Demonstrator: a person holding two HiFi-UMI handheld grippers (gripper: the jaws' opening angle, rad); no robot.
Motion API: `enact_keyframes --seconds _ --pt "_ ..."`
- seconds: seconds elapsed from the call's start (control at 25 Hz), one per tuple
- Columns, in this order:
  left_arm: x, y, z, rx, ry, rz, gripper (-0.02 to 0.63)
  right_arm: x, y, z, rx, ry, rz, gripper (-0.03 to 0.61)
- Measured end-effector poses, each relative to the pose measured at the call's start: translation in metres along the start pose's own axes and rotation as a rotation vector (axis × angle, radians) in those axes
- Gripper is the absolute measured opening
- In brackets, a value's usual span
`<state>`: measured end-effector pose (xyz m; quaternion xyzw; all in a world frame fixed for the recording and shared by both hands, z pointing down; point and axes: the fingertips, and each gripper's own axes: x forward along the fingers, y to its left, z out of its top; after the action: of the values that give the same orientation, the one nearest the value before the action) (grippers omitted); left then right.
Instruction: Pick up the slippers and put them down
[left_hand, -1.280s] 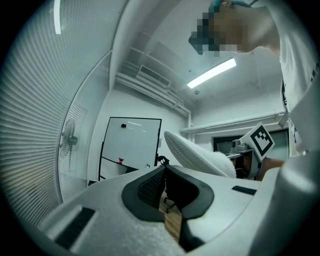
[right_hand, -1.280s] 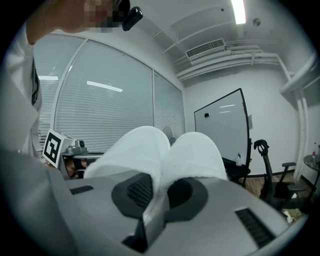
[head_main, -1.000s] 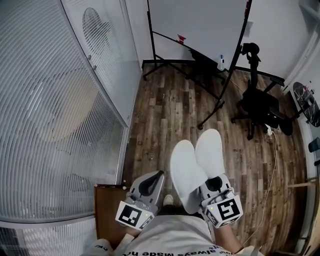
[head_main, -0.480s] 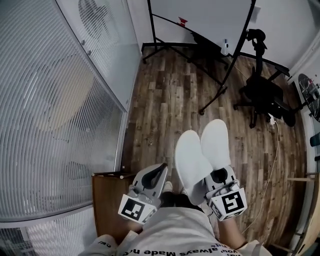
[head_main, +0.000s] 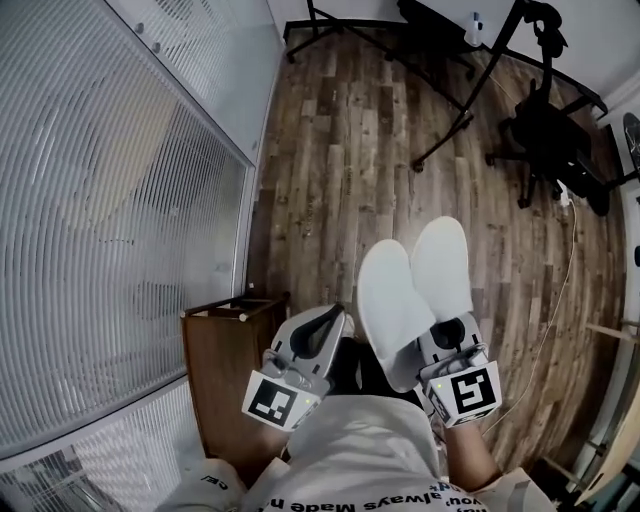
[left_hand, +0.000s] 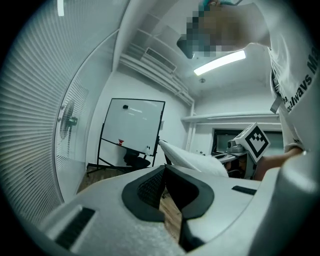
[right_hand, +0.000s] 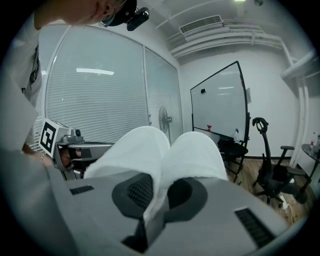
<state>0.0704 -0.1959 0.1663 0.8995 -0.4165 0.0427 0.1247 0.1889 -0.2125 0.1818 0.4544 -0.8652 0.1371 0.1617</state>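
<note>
- Slippers (head_main: 412, 285): a white pair of soft, slightly fuzzy cloth with rounded closed toes. They are held side by side above the floor, toes pointed away from the person, and the left one overlaps the other's edge.
- Right gripper (right_hand: 155, 192): its jaws are clamped on the heel ends of both slippers. A fold of white cloth is pinched between the dark, grid-textured pads. The body is smooth grey plastic, and a cube with a black-and-white square marker is carried at its back.
- Left gripper (left_hand: 165, 172): its jaws are closed tip to tip with nothing between them. A narrow wedge of floor is seen through the gap below the meeting pads. It is held just beside the slippers, at their left, without touching them.
- Floor (head_main: 340, 150): laid in narrow wood-grain planks of mixed brown tones.
- Wall (head_main: 120, 200): a curved pane covered in fine horizontal ribs, seen at the left.
- Cabinet (head_main: 225, 350): a small brown wooden box with a flat top, set against the ribbed wall, near the left gripper.
- Chair (head_main: 550, 140): black, on a star base, well apart from the slippers at the far right.
- Whiteboard (left_hand: 132, 125): a flat white panel in a thin black frame on a stand, at the far end of the room.
- Cable (head_main: 560, 290): thin and pale, trailed across the planks at the right.
</note>
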Motion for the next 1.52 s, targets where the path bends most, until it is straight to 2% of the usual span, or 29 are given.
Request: enact_keyframes --seconds 0.44,0.8,1.0,1.28,1.52 --pt "0.026 0.006 -0.098 -0.018 0.097 -0.03 0.012 0.032 -0.016 -0.099 0.031 0.129 0.002 0.032" --pt "0.052 0.023 -0.168 0.005 0.089 -0.04 0.012 0.074 -0.033 -0.191 0.059 0.203 -0.005 0.032" --pt "0.059 0.027 -0.212 -0.017 0.084 -0.039 0.012 0.088 -0.035 -0.243 0.106 0.273 -0.019 0.031" --pt "0.083 0.041 -0.277 -0.023 0.093 -0.059 0.012 0.119 -0.054 -0.31 0.099 0.309 -0.037 0.031" --pt "0.083 0.051 -0.353 -0.041 0.186 -0.073 0.012 0.14 -0.051 -0.373 0.079 0.354 -0.049 0.032"
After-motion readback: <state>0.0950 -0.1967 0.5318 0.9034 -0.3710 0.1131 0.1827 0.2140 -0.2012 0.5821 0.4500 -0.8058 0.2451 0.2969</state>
